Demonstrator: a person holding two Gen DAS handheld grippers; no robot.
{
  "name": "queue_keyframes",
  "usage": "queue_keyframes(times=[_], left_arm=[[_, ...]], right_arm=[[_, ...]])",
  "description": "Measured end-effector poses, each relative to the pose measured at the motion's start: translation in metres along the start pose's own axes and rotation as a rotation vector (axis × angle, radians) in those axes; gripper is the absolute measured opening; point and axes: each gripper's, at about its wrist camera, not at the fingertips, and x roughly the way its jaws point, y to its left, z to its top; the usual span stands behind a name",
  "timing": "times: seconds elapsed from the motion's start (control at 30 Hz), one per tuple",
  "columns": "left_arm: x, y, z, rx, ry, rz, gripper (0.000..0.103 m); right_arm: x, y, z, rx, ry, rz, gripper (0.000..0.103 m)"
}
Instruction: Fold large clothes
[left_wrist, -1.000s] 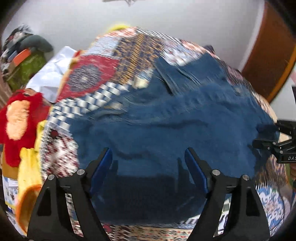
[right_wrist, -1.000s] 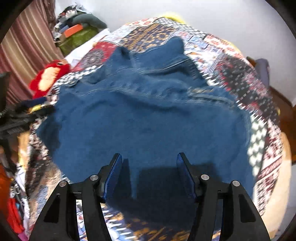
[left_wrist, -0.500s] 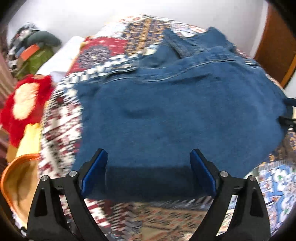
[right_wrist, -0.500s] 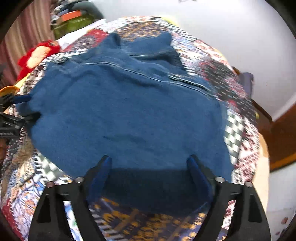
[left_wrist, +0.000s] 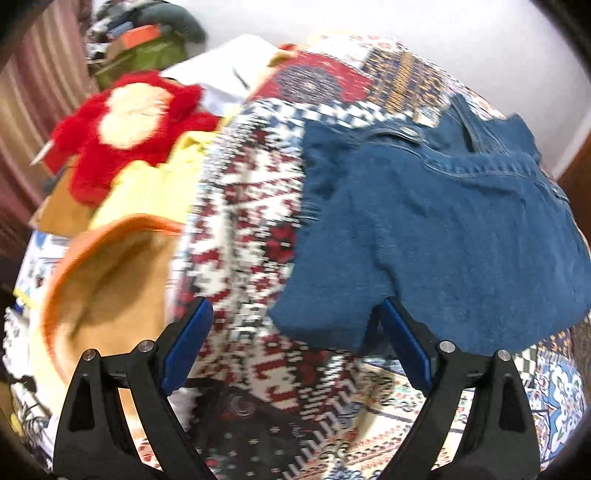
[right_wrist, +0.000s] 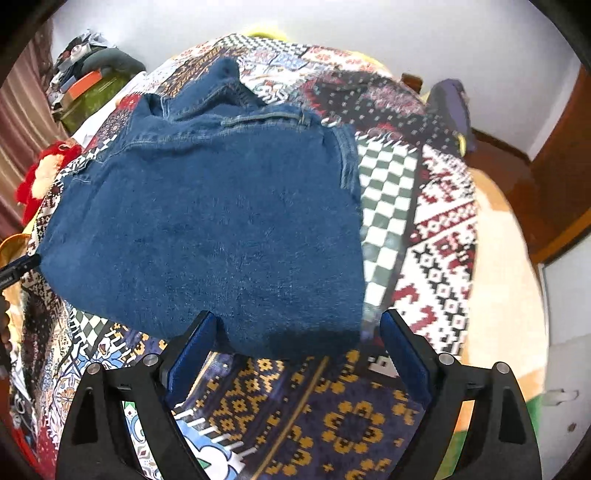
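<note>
Denim jeans (right_wrist: 207, 229) lie folded flat on the patchwork bedspread (right_wrist: 417, 206), w/ waistband toward the bed's far edge and the folded end near the front edge. Left tongs (left_wrist: 295, 350) are wide open, nothing held; jaws have just been opening, and the denim's near corner sits by the right blade. Right tongs (right_wrist: 295, 350) also gape wide, just been opening, empty, hovering over the jeans' near hem. Red plush toy (left_wrist: 129, 125) sits off the bed's left edge.
</note>
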Motion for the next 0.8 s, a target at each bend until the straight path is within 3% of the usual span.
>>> queue_keyframes(times=[0.13, 0.3, 0.33, 0.4, 0.53, 0.8], left_arm=[[-0.02, 0.007, -0.001, -0.029, -0.037, 0.01, 0.092], [-0.043, 0.01, -0.005, -0.082, -0.096, -0.069, 0.092], [-0.047, 0.009, -0.007, -0.09, -0.101, -0.116, 0.093], [-0.043, 0.005, -0.008, -0.121, -0.07, -0.215, 0.093], [-0.025, -0.001, -0.021, -0.177, -0.001, -0.309, 0.092], [0.021, -0.023, -0.043, -0.191, 0.136, -0.413, 0.092]], right_arm=[[-0.024, 0.01, 0.006, -0.004, -0.058, 0.029, 0.089], [-0.053, 0.036, 0.017, -0.047, -0.151, 0.059, 0.089], [-0.056, 0.042, 0.02, -0.057, -0.164, 0.065, 0.089], [-0.061, 0.057, 0.026, -0.076, -0.191, 0.087, 0.089], [-0.059, 0.085, 0.033, -0.106, -0.208, 0.136, 0.09], [0.008, 0.132, 0.038, -0.212, -0.074, 0.137, 0.09]])
